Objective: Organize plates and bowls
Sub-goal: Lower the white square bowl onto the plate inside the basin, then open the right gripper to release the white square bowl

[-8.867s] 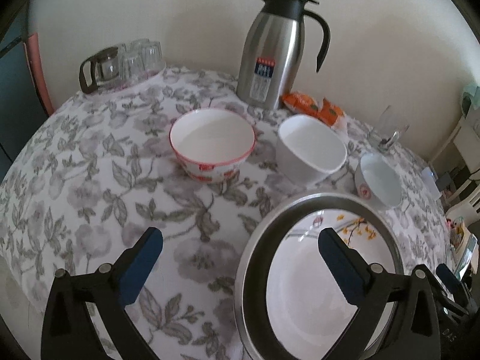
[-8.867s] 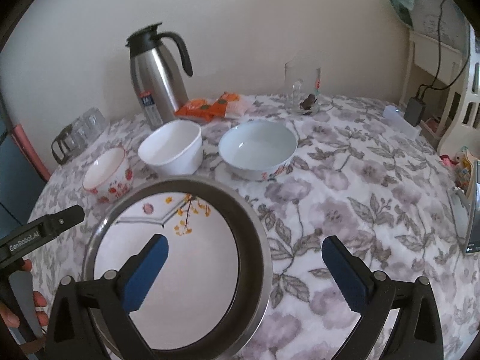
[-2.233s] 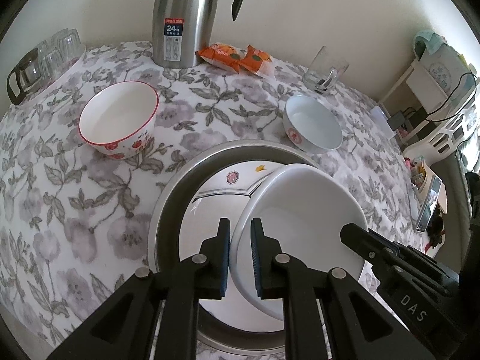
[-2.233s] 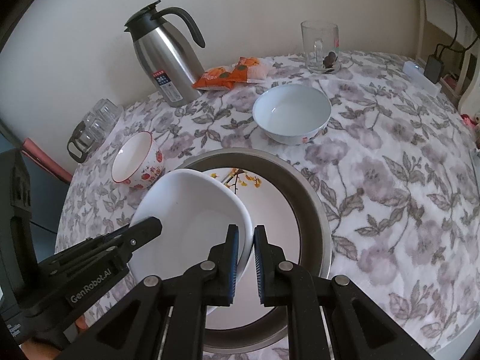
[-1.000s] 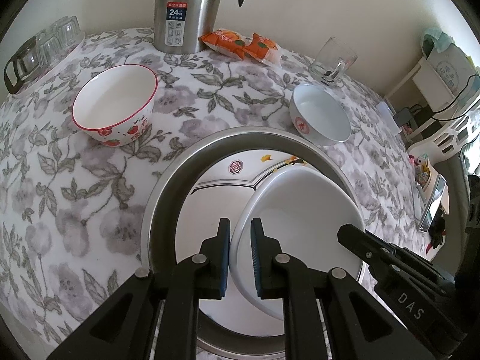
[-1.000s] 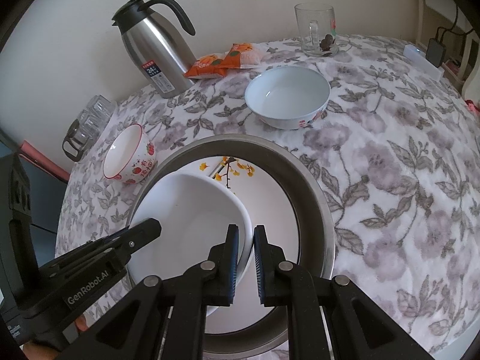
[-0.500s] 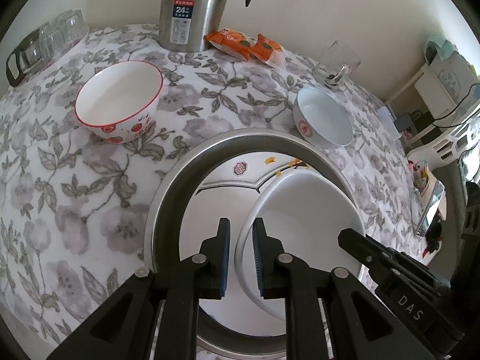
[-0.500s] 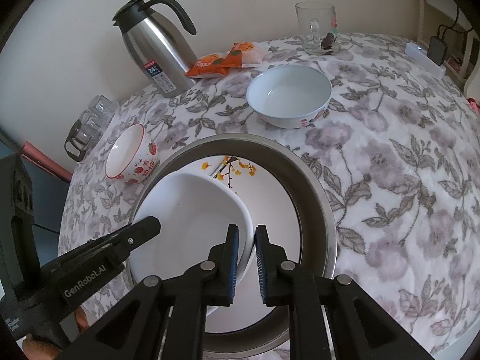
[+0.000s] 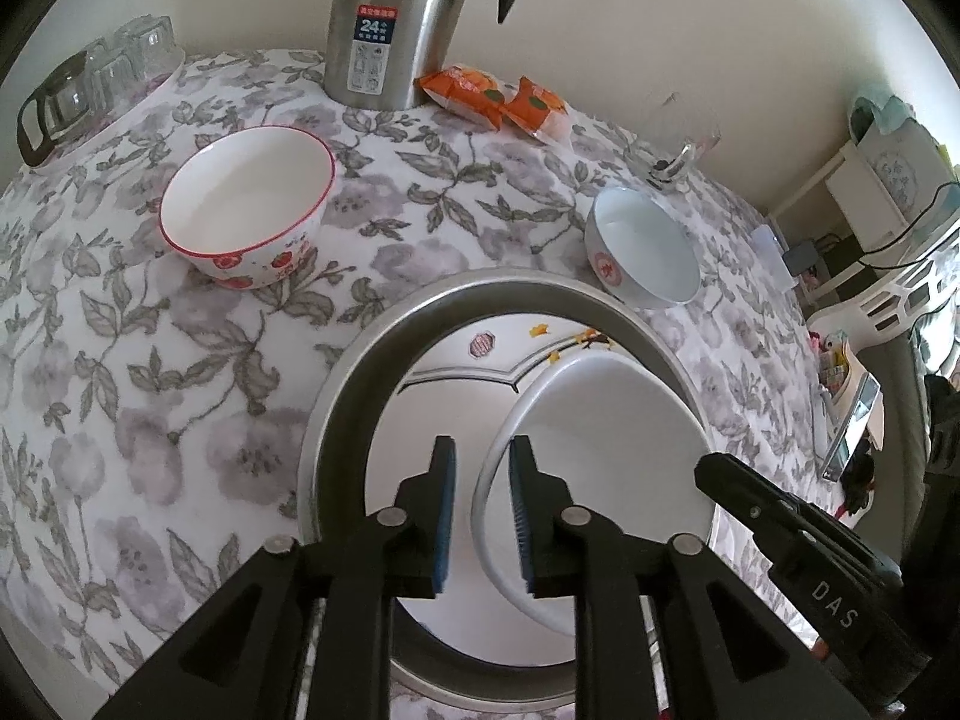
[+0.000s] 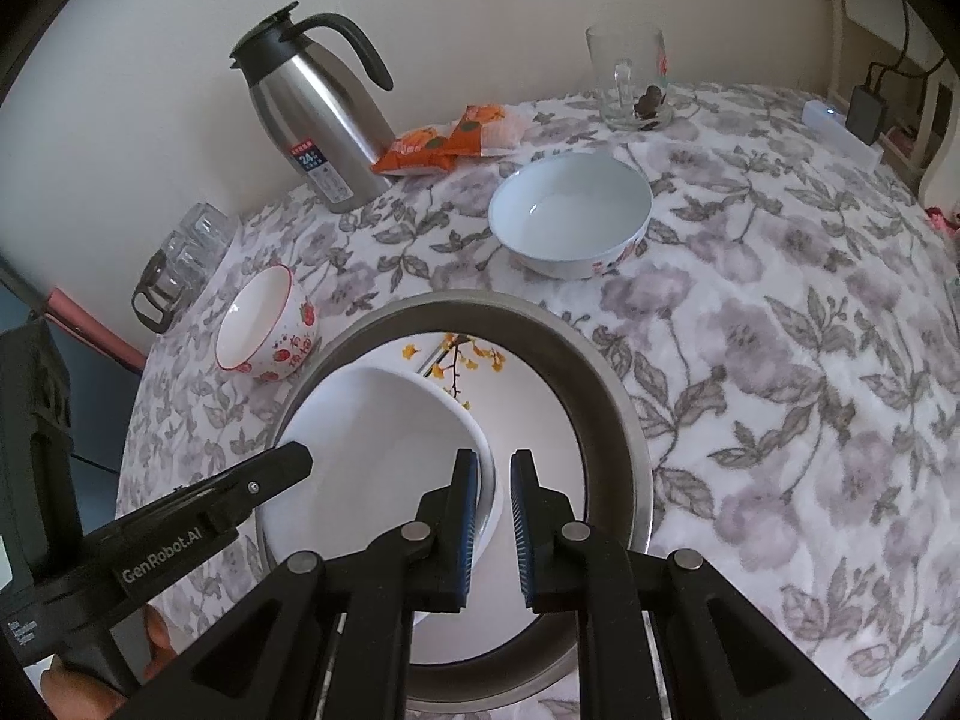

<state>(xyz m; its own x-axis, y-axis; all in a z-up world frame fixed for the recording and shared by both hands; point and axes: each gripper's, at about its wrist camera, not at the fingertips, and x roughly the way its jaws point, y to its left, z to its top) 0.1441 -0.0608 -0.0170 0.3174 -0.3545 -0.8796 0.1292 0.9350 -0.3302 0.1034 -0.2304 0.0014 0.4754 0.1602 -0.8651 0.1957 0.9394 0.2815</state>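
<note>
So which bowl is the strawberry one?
Start at the tall steel jug by the wall. Just in front of it, on the flowery tablecloth, stands the strawberry bowl. Only it has a red rim and red fruit outside; the other bowls look paler.

The desk [image 10: 780,312] wears a white cloth printed with grey flowers and leaves, and a wide metal-rimmed plate [image 10: 606,414] lies flat on it at the near edge. Behind the plate stand a red-rimmed bowl [image 9: 246,204] with strawberry print to the left and a pale bowl [image 10: 570,210] with a red mark to the right, well apart from each other. Along the wall side stand a steel thermos jug [image 10: 318,114], two orange snack packets [image 10: 444,141] just beside it, a glass mug [image 10: 630,78] farther right, and a cluster of glassware [image 9: 90,90] at the far left.
</note>
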